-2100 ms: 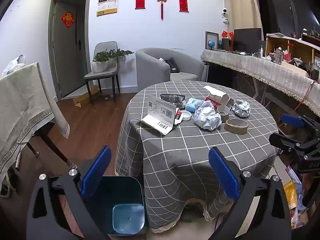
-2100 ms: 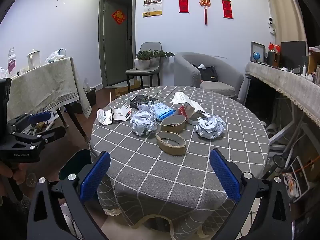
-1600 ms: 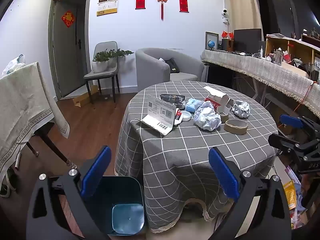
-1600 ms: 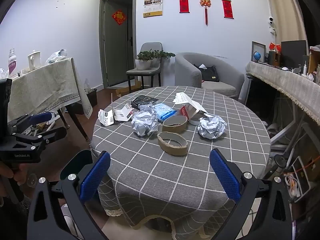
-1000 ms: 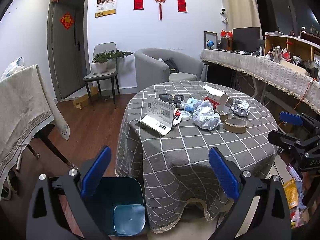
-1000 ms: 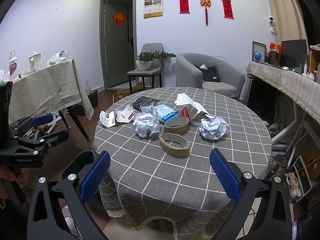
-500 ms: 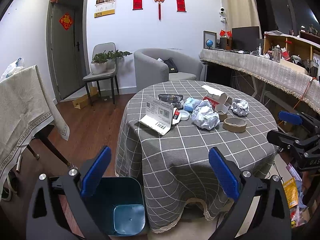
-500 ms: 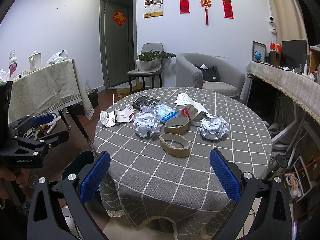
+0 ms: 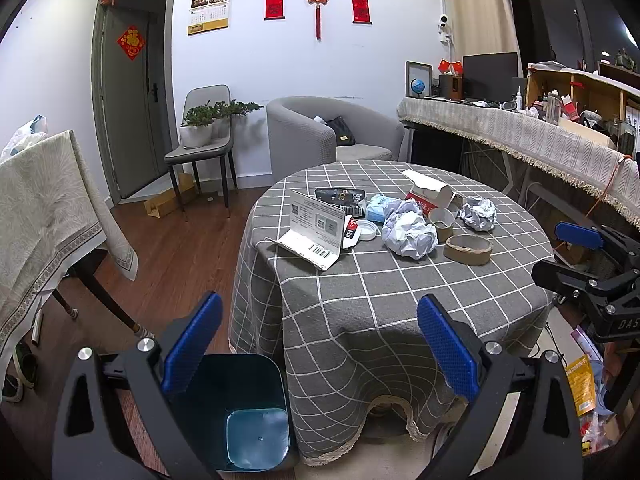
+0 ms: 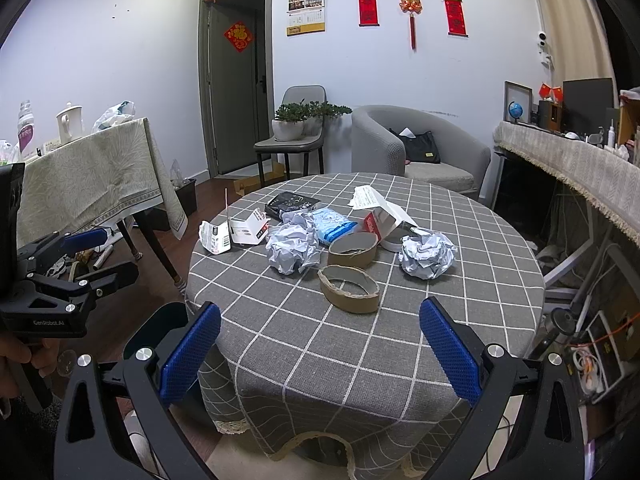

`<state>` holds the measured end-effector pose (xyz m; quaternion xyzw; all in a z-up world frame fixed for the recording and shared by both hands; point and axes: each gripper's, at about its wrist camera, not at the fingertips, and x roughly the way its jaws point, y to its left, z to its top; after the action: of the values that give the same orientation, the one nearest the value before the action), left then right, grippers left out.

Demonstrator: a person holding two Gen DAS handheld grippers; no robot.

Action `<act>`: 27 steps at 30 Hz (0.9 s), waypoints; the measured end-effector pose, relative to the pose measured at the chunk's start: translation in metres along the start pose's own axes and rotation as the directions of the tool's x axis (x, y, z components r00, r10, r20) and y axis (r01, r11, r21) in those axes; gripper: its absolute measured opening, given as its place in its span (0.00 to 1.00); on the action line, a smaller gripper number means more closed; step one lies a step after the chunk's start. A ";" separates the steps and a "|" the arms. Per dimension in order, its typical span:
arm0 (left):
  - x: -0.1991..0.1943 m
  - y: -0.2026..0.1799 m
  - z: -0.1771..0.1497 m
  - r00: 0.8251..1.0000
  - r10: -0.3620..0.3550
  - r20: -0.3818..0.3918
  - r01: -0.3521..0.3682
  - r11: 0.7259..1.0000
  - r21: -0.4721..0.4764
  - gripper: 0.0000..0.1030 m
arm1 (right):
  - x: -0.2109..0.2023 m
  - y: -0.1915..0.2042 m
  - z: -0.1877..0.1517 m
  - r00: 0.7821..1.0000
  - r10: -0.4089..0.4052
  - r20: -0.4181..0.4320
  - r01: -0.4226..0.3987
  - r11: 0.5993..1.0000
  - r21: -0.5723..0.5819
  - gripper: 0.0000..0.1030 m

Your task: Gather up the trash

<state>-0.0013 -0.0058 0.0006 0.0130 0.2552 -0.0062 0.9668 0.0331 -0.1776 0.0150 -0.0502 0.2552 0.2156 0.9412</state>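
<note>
You were at the approach step, nothing picked up yet. Your left gripper and right gripper both hung spread wide and empty at the bottom of their frames, short of the desk. The trash sat mid-frame on its grey checked cloth: two paper balls, two cardboard rings and torn boxes. The blue bin stood on the wooden floor at lower left. The next move probably called for reaching in over the nearest ring and closing on it.
</note>
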 end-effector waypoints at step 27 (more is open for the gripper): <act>0.007 -0.007 0.001 0.999 -0.045 -0.026 0.045 0.999 0.015 0.96 | 0.012 -0.010 0.001 0.998 0.029 -0.063 -0.025 0.998 0.052 0.81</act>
<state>0.0050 -0.0129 -0.0022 0.0152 0.2676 -0.0298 0.9630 0.0471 -0.1822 0.0096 -0.0294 0.2910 0.2199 0.9306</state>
